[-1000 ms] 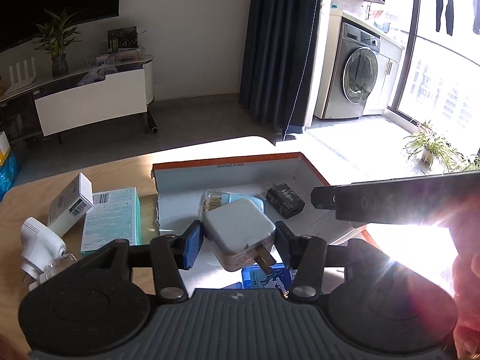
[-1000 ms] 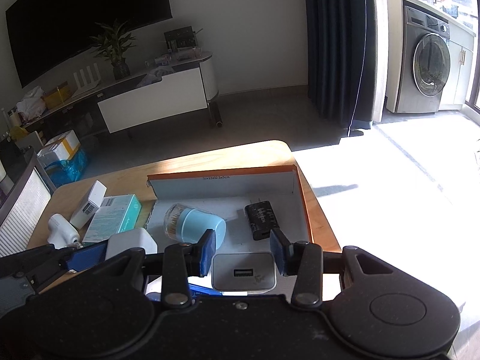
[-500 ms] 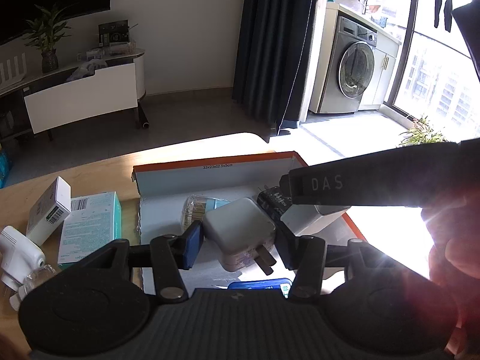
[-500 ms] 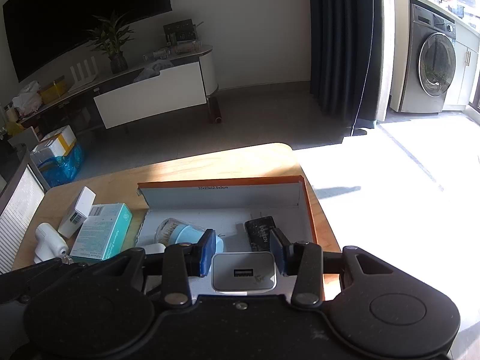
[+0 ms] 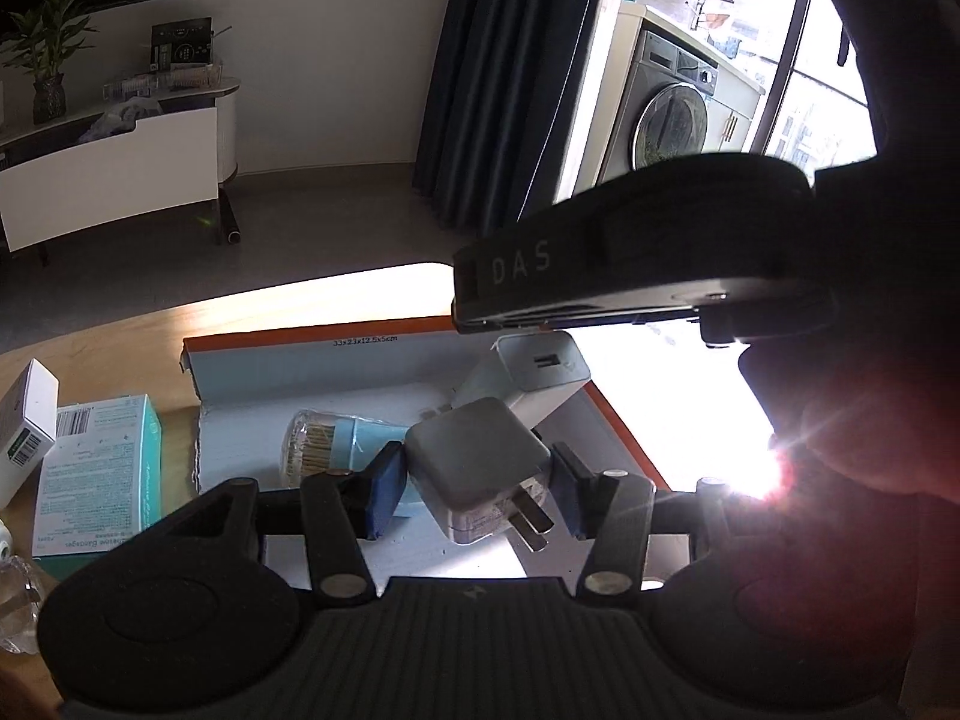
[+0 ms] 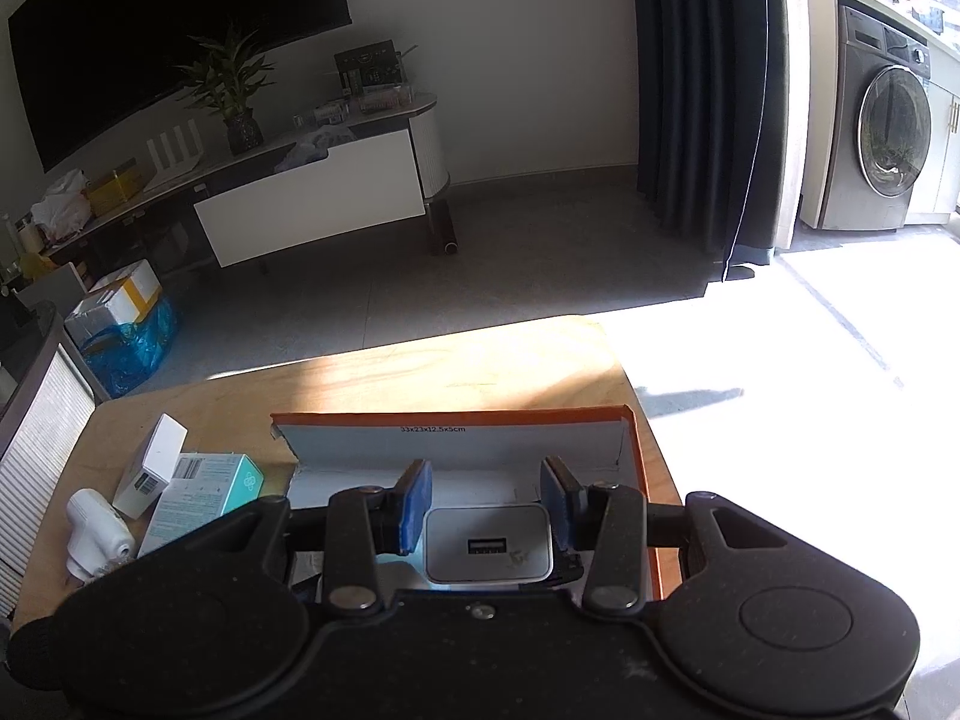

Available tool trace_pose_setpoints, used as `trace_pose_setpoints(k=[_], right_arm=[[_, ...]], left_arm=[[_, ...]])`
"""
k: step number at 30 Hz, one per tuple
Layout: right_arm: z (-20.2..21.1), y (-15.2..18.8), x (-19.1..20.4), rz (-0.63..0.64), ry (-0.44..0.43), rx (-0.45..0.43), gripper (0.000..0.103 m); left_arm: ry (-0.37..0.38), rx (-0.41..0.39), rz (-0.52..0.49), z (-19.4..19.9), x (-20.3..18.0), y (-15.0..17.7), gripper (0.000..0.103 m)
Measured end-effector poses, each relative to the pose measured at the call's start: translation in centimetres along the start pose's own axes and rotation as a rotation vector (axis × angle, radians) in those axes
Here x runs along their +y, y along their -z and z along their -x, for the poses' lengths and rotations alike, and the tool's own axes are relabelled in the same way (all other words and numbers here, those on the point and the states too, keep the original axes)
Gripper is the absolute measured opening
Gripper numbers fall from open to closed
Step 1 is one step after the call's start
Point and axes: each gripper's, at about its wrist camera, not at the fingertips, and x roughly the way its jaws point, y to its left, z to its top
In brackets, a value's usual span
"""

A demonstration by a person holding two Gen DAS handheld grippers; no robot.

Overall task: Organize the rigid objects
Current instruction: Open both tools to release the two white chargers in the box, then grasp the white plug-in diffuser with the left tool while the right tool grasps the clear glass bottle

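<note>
Both tools carry chargers above the box (image 5: 384, 348) on the worktop (image 6: 420, 372). The left tool (image 5: 474, 483) clamps a grey plug (image 5: 480, 468); the right tool (image 6: 486, 501) clamps a white charger (image 6: 486, 543). Next, I judge: lower each into bare box floor, then release.

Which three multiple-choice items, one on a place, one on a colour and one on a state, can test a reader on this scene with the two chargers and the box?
1. Where does the container of cotton swabs lie?
A. inside the open box
B. on the floor
C. on the teal carton

2. What colour is the rim of the box?
A. green
B. orange
C. purple

3. What does the left gripper do?
A. it is open and empty
B. it is shut on a bottle
C. it is shut on the grey plug charger

Answers: 1 A, the swabs rest on the box floor; 2 B, the edge is orange; 3 C, the jaws press the charger's sides, its prongs showing.
</note>
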Motion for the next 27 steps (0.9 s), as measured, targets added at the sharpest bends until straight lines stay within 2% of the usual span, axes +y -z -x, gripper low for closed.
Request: trace_pose_setpoints(k=[1, 2, 7, 9, 11, 12, 19, 27], right_arm=[[0.2, -0.2, -0.1, -0.010, -0.003, -0.011, 0.059], [0.5, -0.3, -0.2, -0.017, -0.006, -0.020, 0.062], [1.8, -0.3, -0.5, -0.022, -0.011, -0.044, 0.062], [2.2, 0.0, -0.3, -0.013, -0.007, -0.047, 0.062], [2.7, 0.4, -0.1, -0.003, -0.004, -0.054, 0.070], [2.9, 0.5, 0.1, 0.001, 0.000, -0.059, 0.077], [4.0, 1.5, 1.2, 0.002, -0.022, -0.060, 0.088], [4.1, 3.0, 4.1, 0.034, -0.077, -0.025, 0.089]], left_arm=[[0.007, -0.007, 0.007, 0.1, 0.0, 0.0, 0.053], [0.011, -0.012, 0.010, 0.3, 0.0, 0.0, 0.059], [-0.018, -0.032, 0.027, 1.5, 0.6, 0.1, 0.067], [-0.050, -0.036, 0.034, 2.2, 0.9, 0.2, 0.074], [-0.075, -0.040, 0.038, 2.9, 1.2, 0.3, 0.078], [-0.098, -0.040, 0.044, 3.3, 1.4, 0.3, 0.080], [-0.210, -0.057, 0.084, 6.0, 3.3, 1.0, 0.088], [-0.280, -0.059, 0.161, 8.7, 6.1, 2.5, 0.089]])
